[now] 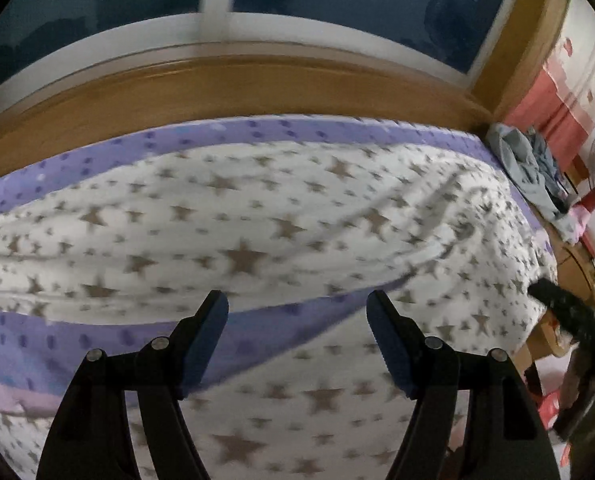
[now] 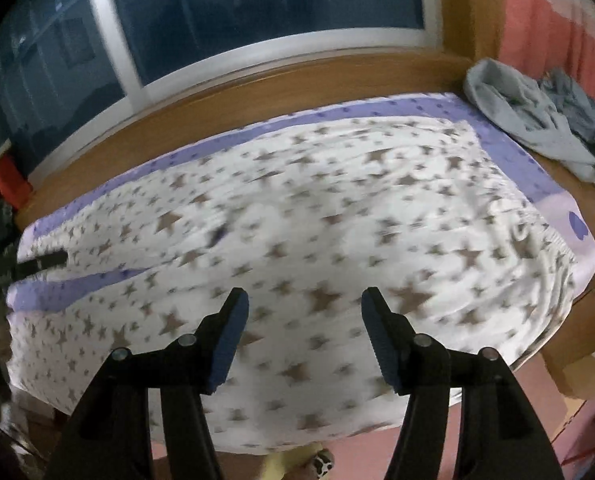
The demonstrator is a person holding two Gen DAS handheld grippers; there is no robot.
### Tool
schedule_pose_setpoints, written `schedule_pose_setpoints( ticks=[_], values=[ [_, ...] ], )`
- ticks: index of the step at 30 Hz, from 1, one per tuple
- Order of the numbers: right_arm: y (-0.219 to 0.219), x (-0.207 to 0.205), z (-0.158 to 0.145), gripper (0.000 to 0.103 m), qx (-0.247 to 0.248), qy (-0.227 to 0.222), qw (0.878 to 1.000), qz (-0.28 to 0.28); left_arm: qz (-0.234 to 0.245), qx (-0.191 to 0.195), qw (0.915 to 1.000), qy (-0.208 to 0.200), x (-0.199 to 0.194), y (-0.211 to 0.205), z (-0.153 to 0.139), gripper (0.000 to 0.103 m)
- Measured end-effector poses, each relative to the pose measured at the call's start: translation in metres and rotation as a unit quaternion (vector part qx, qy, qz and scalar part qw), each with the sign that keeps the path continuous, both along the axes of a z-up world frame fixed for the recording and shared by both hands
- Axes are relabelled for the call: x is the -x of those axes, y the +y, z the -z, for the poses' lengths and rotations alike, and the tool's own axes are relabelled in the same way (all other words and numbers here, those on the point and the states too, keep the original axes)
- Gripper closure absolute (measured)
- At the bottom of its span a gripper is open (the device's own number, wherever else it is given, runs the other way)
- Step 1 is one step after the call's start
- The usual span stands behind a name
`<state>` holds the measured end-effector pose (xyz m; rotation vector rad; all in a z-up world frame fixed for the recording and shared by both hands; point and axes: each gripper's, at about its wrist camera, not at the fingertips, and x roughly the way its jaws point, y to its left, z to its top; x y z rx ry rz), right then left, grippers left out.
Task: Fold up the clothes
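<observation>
Clothes pile [image 2: 537, 120] unfolded, upper right of frame. Left gripper [image 1: 297, 340] spread, empty. Right gripper [image 2: 303, 332] spread, empty. Folding not started.

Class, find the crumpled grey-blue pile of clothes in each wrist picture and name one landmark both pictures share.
Left wrist view: the pile of clothes sits at the right edge, just past the bed's far right corner.
Right wrist view: the pile of clothes lies upper right, beside the same corner.
Shared landmark: the star-patterned blanket spread over the bed, below the window.
</observation>
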<state>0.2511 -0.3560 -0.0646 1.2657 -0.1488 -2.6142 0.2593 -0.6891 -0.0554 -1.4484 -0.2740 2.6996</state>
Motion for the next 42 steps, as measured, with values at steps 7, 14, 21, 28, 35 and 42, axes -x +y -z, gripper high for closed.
schedule_pose_setpoints(
  ticks=[7,14,21,28,35,42],
  values=[
    [0.064,0.052,-0.008,0.044,0.014,-0.011,0.999,0.032,0.051,-0.031,0.9982,0.005,0.038,0.047,0.004,0.029],
    [0.116,0.076,-0.003,0.044,-0.023,-0.025,0.998,0.052,0.151,-0.101,0.9833,-0.002,0.058,0.109,0.013,0.029],
    [0.142,0.096,0.007,0.044,-0.028,-0.035,0.999,-0.004,0.207,-0.012,0.9780,0.020,0.062,0.173,0.010,0.029],
    [0.164,0.115,0.022,0.044,-0.027,-0.050,0.996,-0.069,0.182,-0.007,0.9832,0.009,0.068,0.208,0.009,0.029],
    [0.170,0.121,0.041,0.043,-0.030,-0.052,0.990,-0.128,0.142,0.006,0.9891,-0.038,0.098,0.208,0.031,0.048],
    [0.169,0.118,0.042,0.042,-0.029,-0.031,0.991,-0.126,0.134,-0.004,0.9897,-0.050,0.086,0.209,0.032,0.056]
  ],
)
